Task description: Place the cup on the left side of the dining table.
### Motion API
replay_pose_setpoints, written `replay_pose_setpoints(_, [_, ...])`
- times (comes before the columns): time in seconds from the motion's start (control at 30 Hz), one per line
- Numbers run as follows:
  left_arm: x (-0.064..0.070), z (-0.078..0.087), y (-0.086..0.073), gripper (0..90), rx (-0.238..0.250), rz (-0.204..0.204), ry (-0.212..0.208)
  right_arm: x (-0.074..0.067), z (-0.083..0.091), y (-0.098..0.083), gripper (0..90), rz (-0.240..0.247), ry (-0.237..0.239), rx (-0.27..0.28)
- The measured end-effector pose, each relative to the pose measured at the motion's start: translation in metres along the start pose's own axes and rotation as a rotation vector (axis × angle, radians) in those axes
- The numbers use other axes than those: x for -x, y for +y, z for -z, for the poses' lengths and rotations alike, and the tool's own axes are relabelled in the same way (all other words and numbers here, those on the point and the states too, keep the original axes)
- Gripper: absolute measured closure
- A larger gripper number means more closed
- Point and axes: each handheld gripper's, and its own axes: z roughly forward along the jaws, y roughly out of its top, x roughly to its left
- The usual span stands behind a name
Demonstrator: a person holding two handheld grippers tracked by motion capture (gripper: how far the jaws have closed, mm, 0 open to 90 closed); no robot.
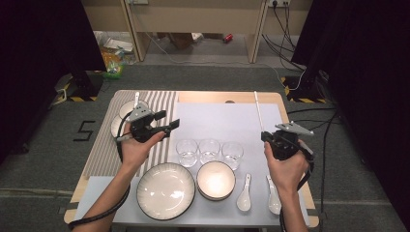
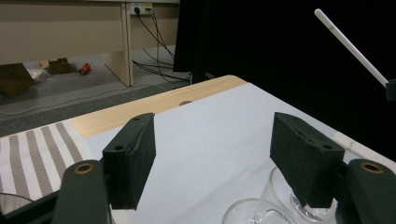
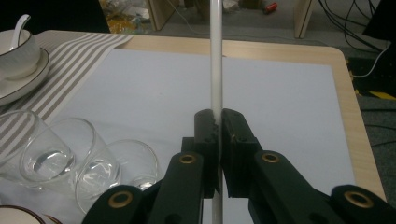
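Observation:
My right gripper [image 1: 265,137] hovers over the right side of the table, shut on a long white chopstick [image 1: 258,112]. The chopstick points away from me and upward. In the right gripper view the chopstick [image 3: 215,56] runs straight up from between the pressed pads of that gripper [image 3: 218,116]. My left gripper [image 1: 167,121] hangs above the striped mat [image 1: 104,152], pointing right, open. The left gripper view shows its own gripper [image 2: 212,149] spread wide with nothing between the pads, and the chopstick [image 2: 350,46] at the upper right.
Three clear glasses [image 1: 209,151] stand in a row on the white mat [image 1: 222,118]. Nearer me sit a large plate [image 1: 166,191], a bowl [image 1: 216,180] and two white spoons [image 1: 244,194] [image 1: 273,194]. A bowl with a spoon [image 3: 18,51] stands on the striped mat.

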Motion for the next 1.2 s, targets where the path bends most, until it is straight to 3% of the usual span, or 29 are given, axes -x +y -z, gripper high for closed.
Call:
replay_pose_setpoints(0.77, [0.005,-0.015,0.009,30.7,0.000,0.001,-0.030,-0.006,-0.008,0.004,85.9,0.033,0.015,0.106])
replay_pose_setpoints(1.2, [0.007,-0.023,0.015,30.6,0.002,0.007,-0.051,-0.013,-0.011,0.003,85.8,0.049,0.033,0.133])
